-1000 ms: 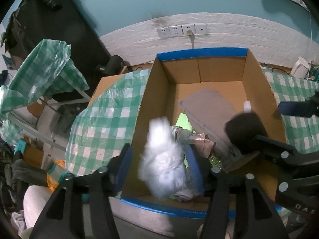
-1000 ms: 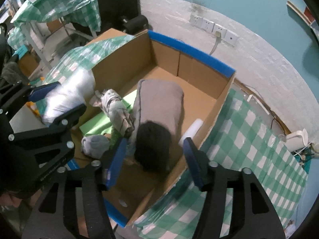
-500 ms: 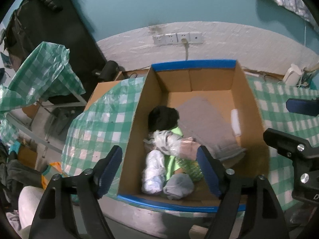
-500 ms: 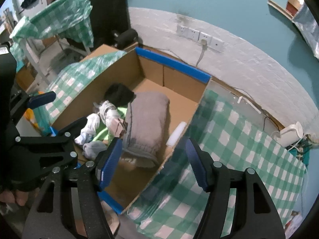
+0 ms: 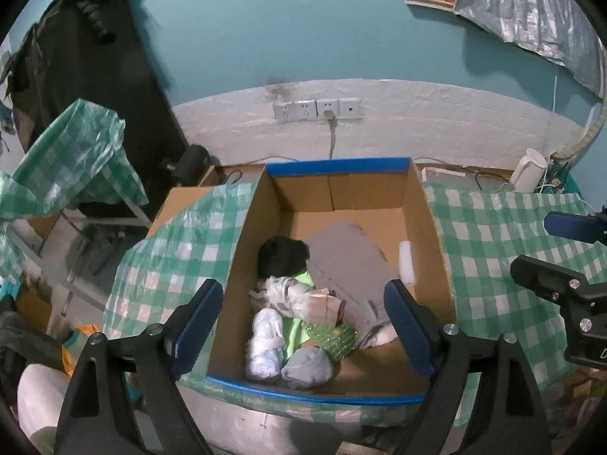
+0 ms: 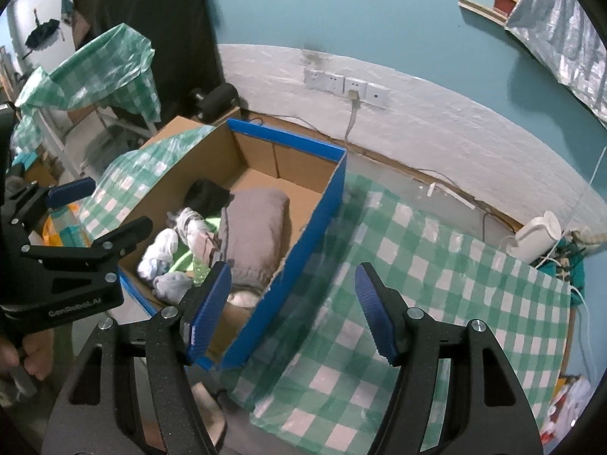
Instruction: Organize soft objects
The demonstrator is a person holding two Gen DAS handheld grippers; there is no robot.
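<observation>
A cardboard box with blue-taped rims [image 5: 337,167] [image 6: 288,140] holds the soft things: a grey folded cloth [image 5: 349,254] [image 6: 254,223], a black bundle [image 5: 282,256] [image 6: 206,193], a white bundle [image 5: 265,345] [image 6: 159,252], a grey ball [image 5: 307,366] [image 6: 172,284], a patterned roll [image 5: 303,299] and a green cloth [image 5: 296,335]. My left gripper [image 5: 303,326] is open and empty, raised above the box's near edge. My right gripper [image 6: 292,307] is open and empty, above the box's right wall.
A green-checked cloth [image 6: 436,284] covers the table to the right of the box and also lies to its left [image 5: 170,250]. A white kettle [image 6: 537,235] stands at the far right by the wall. Wall sockets [image 5: 316,110] are behind the box.
The left gripper let go of the white bundle and the right let go of the black bundle; both now lie in the box. Both grippers have pulled back and up, open.
</observation>
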